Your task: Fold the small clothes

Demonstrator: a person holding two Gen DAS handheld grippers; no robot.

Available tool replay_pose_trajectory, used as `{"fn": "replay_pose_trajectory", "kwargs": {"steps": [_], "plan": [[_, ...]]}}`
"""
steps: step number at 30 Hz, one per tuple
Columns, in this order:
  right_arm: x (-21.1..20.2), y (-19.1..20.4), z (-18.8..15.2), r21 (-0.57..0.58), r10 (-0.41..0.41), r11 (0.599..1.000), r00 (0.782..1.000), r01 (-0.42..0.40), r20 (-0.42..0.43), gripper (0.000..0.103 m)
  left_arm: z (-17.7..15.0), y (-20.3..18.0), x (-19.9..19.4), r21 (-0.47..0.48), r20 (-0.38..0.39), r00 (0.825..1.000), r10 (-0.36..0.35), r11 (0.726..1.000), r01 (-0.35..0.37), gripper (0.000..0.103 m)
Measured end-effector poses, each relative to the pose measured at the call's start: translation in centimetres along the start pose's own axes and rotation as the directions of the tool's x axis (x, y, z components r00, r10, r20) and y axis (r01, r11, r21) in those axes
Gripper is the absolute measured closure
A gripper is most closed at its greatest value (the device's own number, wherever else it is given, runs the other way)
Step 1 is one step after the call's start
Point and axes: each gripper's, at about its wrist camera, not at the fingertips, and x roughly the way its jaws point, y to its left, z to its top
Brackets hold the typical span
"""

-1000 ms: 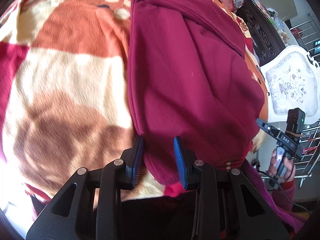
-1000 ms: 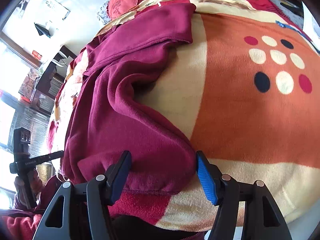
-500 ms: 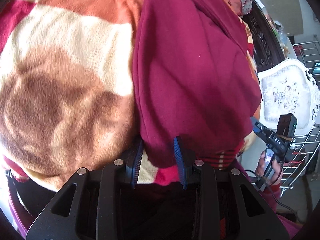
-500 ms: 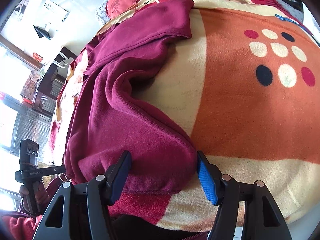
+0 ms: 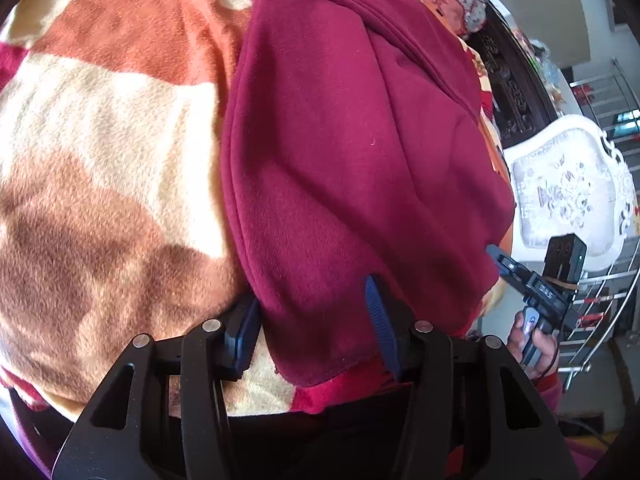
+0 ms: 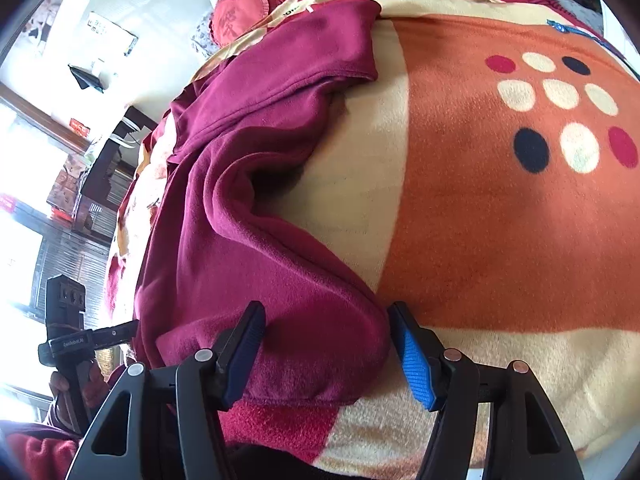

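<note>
both grippers, left point(image 5: 316, 320) & right point(image 6: 332, 354), are held wide astride the maroon garment's point(image 6: 256, 216) hem at frame bottom, prob. for pinching it to fold.

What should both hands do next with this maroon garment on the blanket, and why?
Probably close both grippers on the hem. The left gripper and the right gripper are both open, each with its fingers on either side of the near edge of the maroon garment, which lies long and flat on the blanket. Neither has pinched cloth yet, so gripping comes before lifting the hem to fold.
</note>
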Motion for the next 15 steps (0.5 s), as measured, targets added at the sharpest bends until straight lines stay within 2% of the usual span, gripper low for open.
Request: {"fn": "replay_pose_trajectory", "kwargs": {"steps": [1,2,4,7,11,13,15], "plan": [[0.1,0.2,-0.1,-0.021,-0.009,1.000,1.000,0.009,-0.002,0.062,0.1,-0.3,-0.1,0.017,-0.002,1.000,0.003,1.000,-0.003,0.092],[0.0,0.5,-0.2,-0.044,-0.018,0.999,1.000,0.018,-0.003,0.075,0.2,-0.5,-0.2,0.042,-0.006,1.000,0.010,0.999,-0.010,0.093],[-0.3,0.9,-0.2,-0.061,0.022,0.998,1.000,-0.022,-0.012,0.092,0.5,-0.9,-0.9,0.073,-0.005,1.000,-0.005,0.997,0.006,0.095],[-1.4,2.9,-0.4,-0.123,0.039,0.992,0.999,-0.041,-0.019,0.092,0.9,-1.5,-3.7,0.137,0.020,0.999,-0.026,0.990,0.023,0.095],[-4.5,5.5,-1.3,-0.166,0.133,0.977,0.990,-0.137,-0.036,0.092,0.9,-1.2,-7.4,0.187,0.055,0.998,0.011,0.982,-0.021,0.095],[-5.4,6.5,-2.0,-0.176,0.184,0.966,0.981,-0.192,-0.058,0.092,0.4,-0.5,-7.9,0.189,0.057,0.997,0.046,0.980,-0.056,0.095],[-5.1,7.0,-2.7,-0.186,0.181,0.963,0.980,-0.193,-0.084,0.092,-0.3,0.6,-7.2,0.178,0.042,0.996,0.082,0.980,-0.088,0.095]]}}
